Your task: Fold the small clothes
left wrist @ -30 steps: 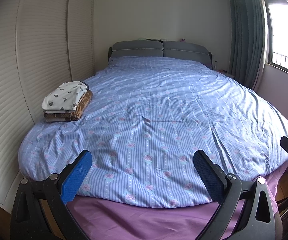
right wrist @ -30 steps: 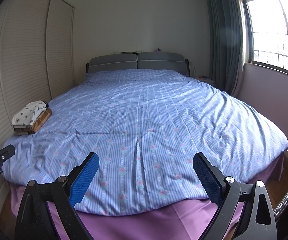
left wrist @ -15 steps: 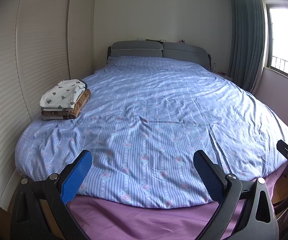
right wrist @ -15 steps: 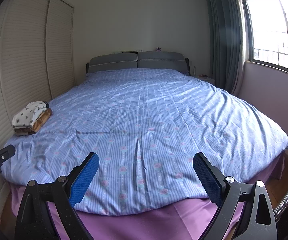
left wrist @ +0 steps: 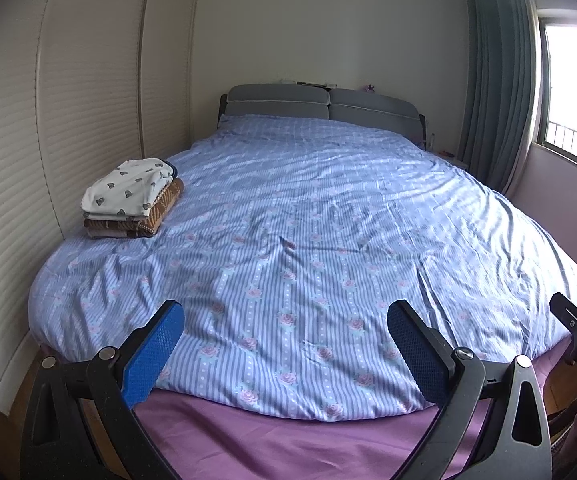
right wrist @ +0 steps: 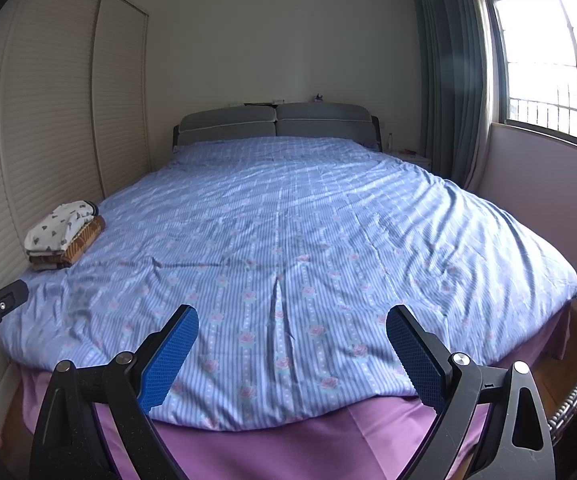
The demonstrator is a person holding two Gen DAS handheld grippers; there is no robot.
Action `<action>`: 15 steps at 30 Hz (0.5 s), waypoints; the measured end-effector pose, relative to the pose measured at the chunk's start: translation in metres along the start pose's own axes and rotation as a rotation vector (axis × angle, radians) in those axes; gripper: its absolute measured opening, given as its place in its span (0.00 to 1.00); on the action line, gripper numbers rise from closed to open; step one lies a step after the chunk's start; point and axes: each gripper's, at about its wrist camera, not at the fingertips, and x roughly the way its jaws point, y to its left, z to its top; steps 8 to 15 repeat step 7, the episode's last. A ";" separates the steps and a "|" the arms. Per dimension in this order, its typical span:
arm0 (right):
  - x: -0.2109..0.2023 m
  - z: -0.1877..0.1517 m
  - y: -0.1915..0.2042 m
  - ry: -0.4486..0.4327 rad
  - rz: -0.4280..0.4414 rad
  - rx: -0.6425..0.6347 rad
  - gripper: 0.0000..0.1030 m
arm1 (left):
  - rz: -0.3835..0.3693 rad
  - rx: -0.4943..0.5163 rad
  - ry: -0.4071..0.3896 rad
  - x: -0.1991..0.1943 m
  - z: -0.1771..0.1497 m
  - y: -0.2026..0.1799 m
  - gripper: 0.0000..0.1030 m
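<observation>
Both grippers are just hanging at the foot of the bed (left wrist: 328, 220), holding nothing. The left gripper (left wrist: 284, 344) has its blue pads spread wide apart, same deal with the right gripper (right wrist: 292, 346). The folded clothes (left wrist: 132, 200) sit in a neat stack near the bed's left edge by the slatted wardrobe doors (left wrist: 88, 92), well away from either gripper: a white printed piece on top, brown patterned stuff underneath, maybe two or three layers, hard to count from here. The striped floral duvet (right wrist: 288, 220) covers the bed, with purple sheet (right wrist: 288, 448) showing at the near edge.
</observation>
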 end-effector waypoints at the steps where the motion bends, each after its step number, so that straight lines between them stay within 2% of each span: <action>1: 0.000 0.000 0.000 0.001 0.001 0.000 0.93 | -0.003 0.000 0.000 0.000 0.000 0.000 1.00; 15: -0.001 -0.001 0.001 -0.002 -0.002 -0.004 0.93 | -0.009 0.022 0.000 0.001 -0.003 -0.004 1.00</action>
